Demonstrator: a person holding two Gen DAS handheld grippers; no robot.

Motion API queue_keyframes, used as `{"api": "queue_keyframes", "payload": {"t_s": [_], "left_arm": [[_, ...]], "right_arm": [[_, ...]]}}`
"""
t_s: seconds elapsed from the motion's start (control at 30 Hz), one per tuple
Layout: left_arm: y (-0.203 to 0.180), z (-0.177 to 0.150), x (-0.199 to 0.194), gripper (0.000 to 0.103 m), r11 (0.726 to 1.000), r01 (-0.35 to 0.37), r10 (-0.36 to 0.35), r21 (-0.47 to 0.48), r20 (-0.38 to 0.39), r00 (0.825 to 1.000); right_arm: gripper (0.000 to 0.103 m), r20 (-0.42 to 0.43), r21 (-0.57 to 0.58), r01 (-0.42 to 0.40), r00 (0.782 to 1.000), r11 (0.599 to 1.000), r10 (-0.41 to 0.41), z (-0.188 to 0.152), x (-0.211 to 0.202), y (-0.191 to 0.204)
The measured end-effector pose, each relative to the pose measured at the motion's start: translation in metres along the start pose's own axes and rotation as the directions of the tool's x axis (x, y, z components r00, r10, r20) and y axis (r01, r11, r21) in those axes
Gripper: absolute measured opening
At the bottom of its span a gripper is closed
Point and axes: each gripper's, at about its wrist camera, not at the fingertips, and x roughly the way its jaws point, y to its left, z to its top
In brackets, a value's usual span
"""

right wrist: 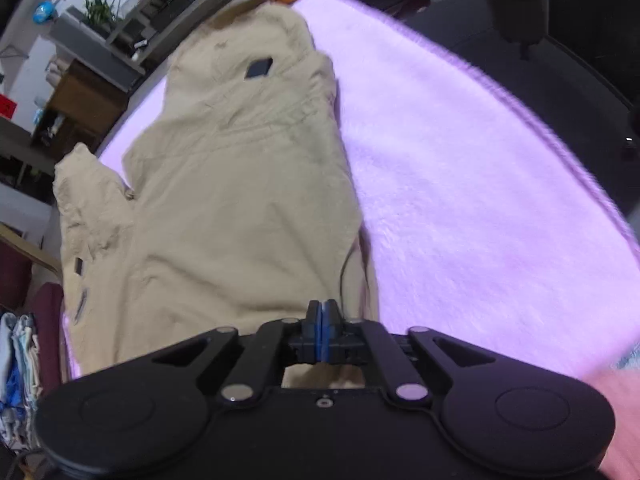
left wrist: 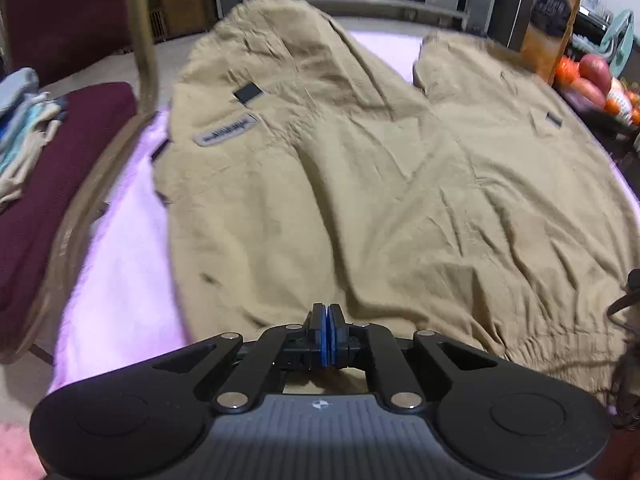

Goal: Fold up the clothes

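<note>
A pair of tan trousers [left wrist: 360,168] lies spread on a pink fluffy cover [left wrist: 120,264], legs pointing away, with a grey label patch [left wrist: 226,130] on the left leg. My left gripper [left wrist: 328,312] is shut at the near waistband edge; its blue pads meet and whether they pinch cloth is hidden. In the right wrist view the same trousers [right wrist: 224,208] lie left of the bare pink cover [right wrist: 480,184]. My right gripper [right wrist: 322,306] is shut at the near right edge of the waistband, beside a thin black drawstring [right wrist: 344,272].
A dark red chair [left wrist: 60,152] with a wooden frame stands at the left, with folded clothes [left wrist: 20,120] on its seat. An orange bottle [left wrist: 552,20] and fruit [left wrist: 592,80] sit at the far right. Shelving stands behind the table.
</note>
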Motion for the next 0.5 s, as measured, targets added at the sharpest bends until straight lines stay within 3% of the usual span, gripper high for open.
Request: {"api": "queue_keyframes", "payload": {"t_s": [0.17,0.3,0.37,0.47,0.5], "left_arm": [[0.013,-0.013,-0.056,0.010,0.996,0.093,-0.092,-0.001,0.128,0.987],[0.016,-0.031,-0.065,0.018,0.986,0.164,-0.161,-0.007,0.140,0.977],[0.010,-0.028,-0.047,0.017,0.986,0.164,-0.162,-0.013,0.100,0.982],[-0.001,-0.022,-0.025,0.015,0.985,0.175,-0.173,-0.010,0.092,0.981],[-0.003,-0.021,-0.020,0.010,0.984,0.177,-0.176,-0.006,0.095,0.980]], "right_arm": [[0.019,0.042,-0.059,-0.091,0.995,0.994,0.093,-0.024,-0.060,0.021],[0.033,0.024,-0.052,-0.181,0.983,0.982,0.183,-0.047,-0.077,0.028],[0.032,0.016,-0.047,-0.181,0.983,0.982,0.182,-0.054,-0.060,0.034],[0.013,-0.022,-0.046,-0.190,0.982,0.981,0.190,-0.059,-0.022,0.048],[0.013,-0.034,-0.051,-0.216,0.976,0.975,0.215,-0.060,-0.011,0.053]]}}
